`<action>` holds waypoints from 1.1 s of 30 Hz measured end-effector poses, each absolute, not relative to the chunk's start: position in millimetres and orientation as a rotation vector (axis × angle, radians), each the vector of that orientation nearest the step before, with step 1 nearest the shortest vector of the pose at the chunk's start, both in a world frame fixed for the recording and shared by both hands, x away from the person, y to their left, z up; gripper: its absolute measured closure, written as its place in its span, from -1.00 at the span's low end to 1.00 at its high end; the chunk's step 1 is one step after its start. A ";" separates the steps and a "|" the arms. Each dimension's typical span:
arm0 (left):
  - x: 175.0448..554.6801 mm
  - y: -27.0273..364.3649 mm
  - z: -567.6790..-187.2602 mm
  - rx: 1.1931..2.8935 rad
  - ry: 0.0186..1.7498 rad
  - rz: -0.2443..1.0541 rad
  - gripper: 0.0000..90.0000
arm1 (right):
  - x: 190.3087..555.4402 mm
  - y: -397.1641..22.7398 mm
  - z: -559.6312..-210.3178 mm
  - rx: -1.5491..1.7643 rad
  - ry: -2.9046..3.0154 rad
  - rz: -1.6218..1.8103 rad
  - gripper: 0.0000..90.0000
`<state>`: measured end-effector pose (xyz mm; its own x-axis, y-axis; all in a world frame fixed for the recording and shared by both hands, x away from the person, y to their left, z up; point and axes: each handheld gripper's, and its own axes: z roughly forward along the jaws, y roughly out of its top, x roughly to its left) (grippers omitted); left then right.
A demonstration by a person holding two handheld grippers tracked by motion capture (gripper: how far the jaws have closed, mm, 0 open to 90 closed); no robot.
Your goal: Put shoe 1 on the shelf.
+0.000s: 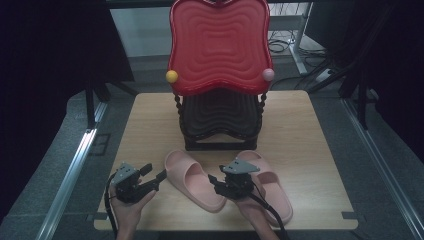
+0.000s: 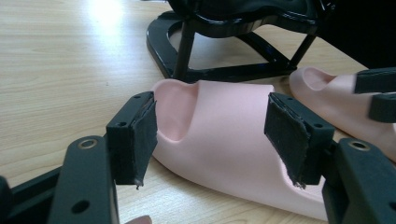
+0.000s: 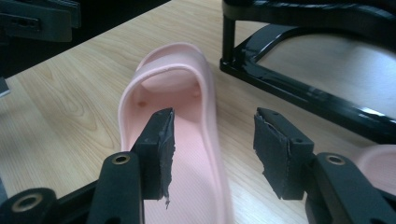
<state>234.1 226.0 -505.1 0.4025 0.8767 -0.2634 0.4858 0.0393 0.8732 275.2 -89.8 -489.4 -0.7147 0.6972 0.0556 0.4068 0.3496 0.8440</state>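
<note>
High view: 2 pink slippers lie on the table (image 1: 310, 150) before the rack (image 1: 220, 125). Left gripper (image 1: 154, 176) gapes wide beside the left slipper (image 1: 192, 180). Right gripper (image 1: 214, 181), jaws apart, straddles that slipper's side wall, gripping nothing; right slipper (image 1: 275, 190) sits beneath its hand.

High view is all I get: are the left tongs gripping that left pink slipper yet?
Observer: No. In the left gripper view the left tongs stand open. The left pink slipper sits framed between the pads, untouched as far as I can tell.
Operator: And the right tongs?
Observer: In the right gripper view the right tongs are open too. They line up astride that same slipper's side rim, with one pad over the footbed and the other over the table.
</note>
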 end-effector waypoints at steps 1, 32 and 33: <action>234.1 226.5 -505.3 1.602 1.233 0.458 -0.23 | 276.3 -86.9 -491.5 0.984 2.307 1.310 0.09; 236.3 231.9 -509.7 1.585 1.252 0.415 -0.25 | 331.1 -39.6 -533.6 1.027 2.405 1.253 0.61; 235.7 231.4 -508.8 1.588 1.248 0.418 -0.25 | 334.7 -38.3 -534.8 1.039 2.421 1.236 0.67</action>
<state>235.7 231.4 -508.8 0.4004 0.8645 -0.3038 0.5070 0.0672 0.8593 334.7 -38.3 -534.8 -0.7219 0.6834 0.1087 0.4887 0.3923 0.7793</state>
